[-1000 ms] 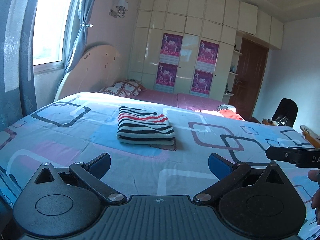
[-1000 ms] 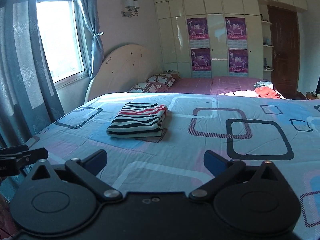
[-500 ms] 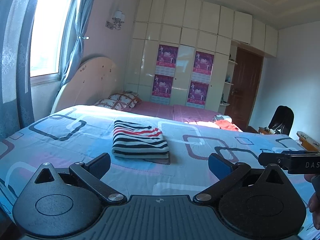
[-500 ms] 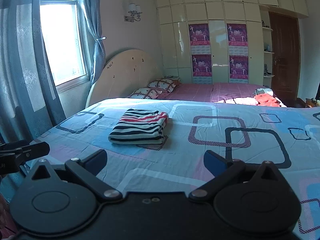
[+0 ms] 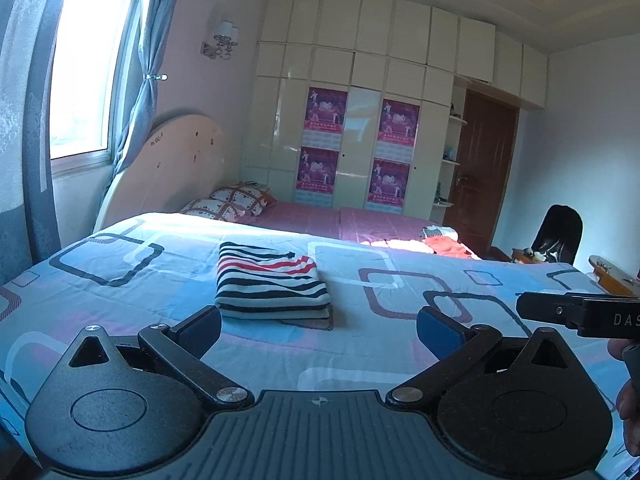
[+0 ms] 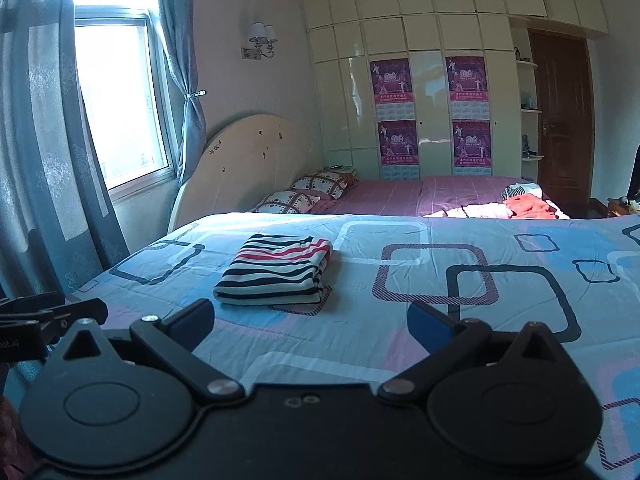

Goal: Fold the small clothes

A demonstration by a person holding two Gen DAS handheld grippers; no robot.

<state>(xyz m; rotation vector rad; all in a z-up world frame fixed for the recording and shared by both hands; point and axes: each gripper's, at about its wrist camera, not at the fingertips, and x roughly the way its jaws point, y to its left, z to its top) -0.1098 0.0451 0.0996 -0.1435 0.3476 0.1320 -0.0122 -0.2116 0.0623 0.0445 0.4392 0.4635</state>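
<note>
Lying folded on the bed (image 5: 400, 360) toward its window side, the shirt (image 5: 272, 286) looks finished. Left gripper (image 5: 318, 326) and right gripper (image 6: 312, 322) gape wide, empty, well short of it. Advise withdrawing without disturbing the stack.

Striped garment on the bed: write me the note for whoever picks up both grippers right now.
Left gripper: open, holding nothing, held back from the bed's near edge.
Right gripper: open, holding nothing, level with the left one.
Striped garment: folded into a neat rectangle, lying flat on the blue patterned bedspread, clear of both sets of fingers.
Done: this piece looks fully folded and set down.
Left: a loose heap of clothes lies at the far side on the pink sheet; those look unfolded and are probably next. Whether they belong to the job cannot be told.
</note>
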